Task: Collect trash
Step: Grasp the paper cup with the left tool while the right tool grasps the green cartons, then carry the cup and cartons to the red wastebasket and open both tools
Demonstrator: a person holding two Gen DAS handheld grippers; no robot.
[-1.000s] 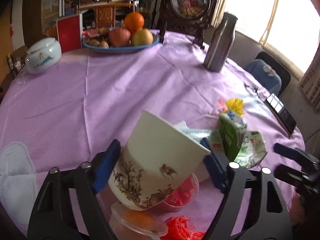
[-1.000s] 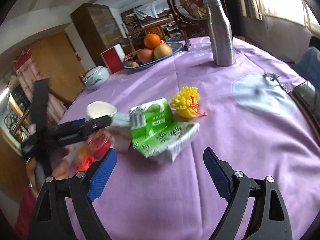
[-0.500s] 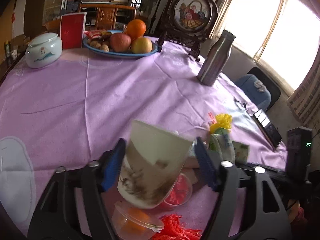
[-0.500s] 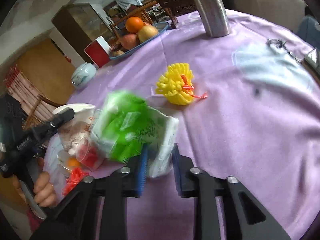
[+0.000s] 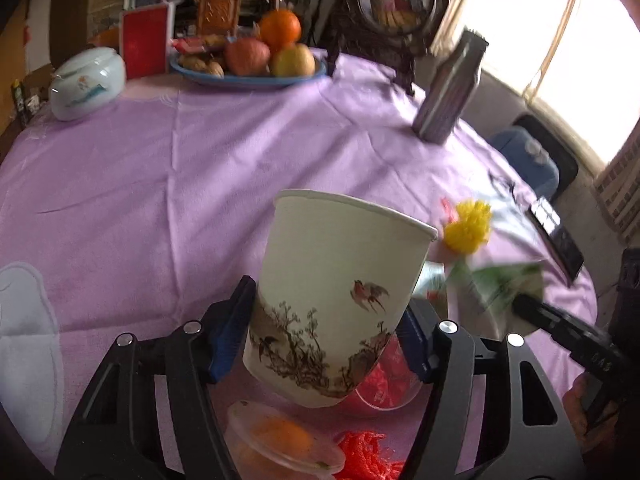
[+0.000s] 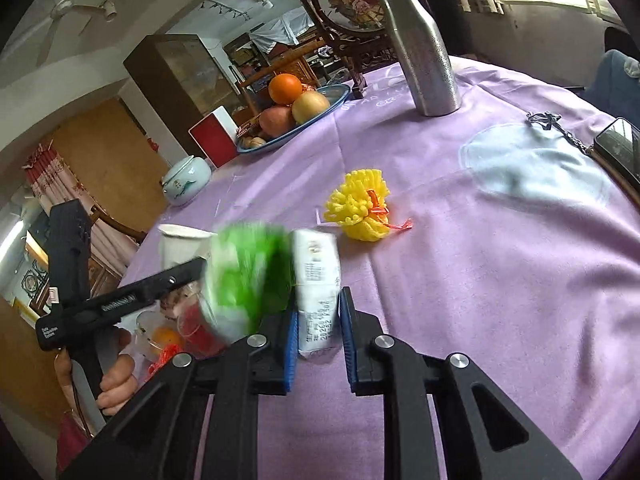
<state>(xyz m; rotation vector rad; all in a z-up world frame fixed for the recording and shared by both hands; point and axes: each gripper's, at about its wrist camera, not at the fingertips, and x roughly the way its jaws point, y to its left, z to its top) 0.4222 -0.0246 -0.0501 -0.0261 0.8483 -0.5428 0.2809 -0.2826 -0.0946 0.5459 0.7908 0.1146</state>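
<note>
Two grippers engaged over purple tablecloth (image 6: 500, 280). Paper cup (image 5: 340, 304) clamped tilted in left gripper (image 5: 328, 340), jaws just narrowed onto it, likely as trash receptacle. Crushed green carton (image 6: 288, 280) pinched in right gripper (image 6: 318, 340), beside cup, seemingly for stuffing in.

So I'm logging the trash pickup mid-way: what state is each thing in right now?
Left tool: just closing, clamped on the paper cup.
Paper cup: tilted, lifted.
Right tool: shut on the green carton.
Green carton: crumpled, held, blurred.
Yellow foam net: lying loose on the tablecloth.
Steel bottle: upright, capped.
Clear tub: lidded, orange food inside.
</note>
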